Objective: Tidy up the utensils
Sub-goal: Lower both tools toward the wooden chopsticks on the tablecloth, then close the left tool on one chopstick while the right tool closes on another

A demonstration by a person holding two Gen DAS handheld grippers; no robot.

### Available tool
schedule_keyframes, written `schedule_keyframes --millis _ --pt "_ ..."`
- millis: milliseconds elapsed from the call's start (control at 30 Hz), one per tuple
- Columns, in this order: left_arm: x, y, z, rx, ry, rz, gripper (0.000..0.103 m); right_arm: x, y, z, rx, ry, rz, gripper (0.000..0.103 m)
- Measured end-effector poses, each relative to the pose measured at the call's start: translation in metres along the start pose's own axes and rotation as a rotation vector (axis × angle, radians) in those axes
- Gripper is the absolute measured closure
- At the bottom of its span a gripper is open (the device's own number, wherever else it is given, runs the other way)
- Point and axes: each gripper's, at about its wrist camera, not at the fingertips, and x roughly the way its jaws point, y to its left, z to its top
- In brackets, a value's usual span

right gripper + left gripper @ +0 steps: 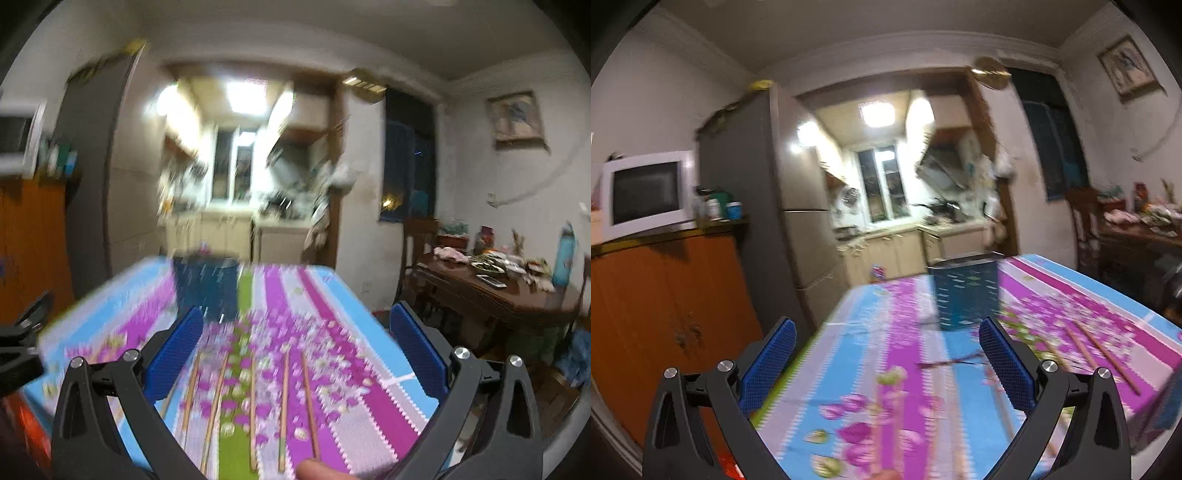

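Observation:
Several wooden chopsticks (284, 398) lie side by side on the flowered tablecloth (351, 332), below and between the fingers of my right gripper (295, 332), which is open and empty. A dark blue perforated utensil holder (207, 284) stands upright toward the far end of the table. In the left wrist view the holder (966, 291) stands ahead, and two chopsticks (1097, 350) lie to the right. My left gripper (886, 339) is open and empty above the table's left part. Both views are motion-blurred.
An orange wooden cabinet (665, 314) with a white microwave (646, 195) stands left. A grey fridge (798, 221) is beyond it, a kitchen behind. A dark wooden table (498, 295) with clutter and a chair stand right. The left gripper's arm (18, 347) shows at the left edge.

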Motion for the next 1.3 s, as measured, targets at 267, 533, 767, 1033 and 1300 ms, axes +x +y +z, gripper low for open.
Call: schedule_keyframes --millis 267,533,767,1033,1300 --pt "0.009 0.108 -0.045 -0.293 0.152 -0.114 0.005 0.035 -0.077 -0.033 0.228 0.210 0.144 0.005" --pt "0.008 0.093 -0.107 -0.229 0.324 -0.120 0.005 0.032 -0.076 -0.096 0.229 0.394 0.198 0.005" --pt "-0.007 0.038 -0.120 0.018 0.264 -0.233 0.025 0.020 -0.063 -0.099 0.184 0.355 0.233 0.005" --pt "0.006 0.020 -0.134 -0.009 0.332 -0.350 0.054 0.022 -0.053 -0.106 0.145 0.392 0.277 0.008" --pt "0.012 0.019 -0.138 0.001 0.346 -0.288 0.089 0.022 -0.043 -0.109 0.093 0.398 0.311 0.043"
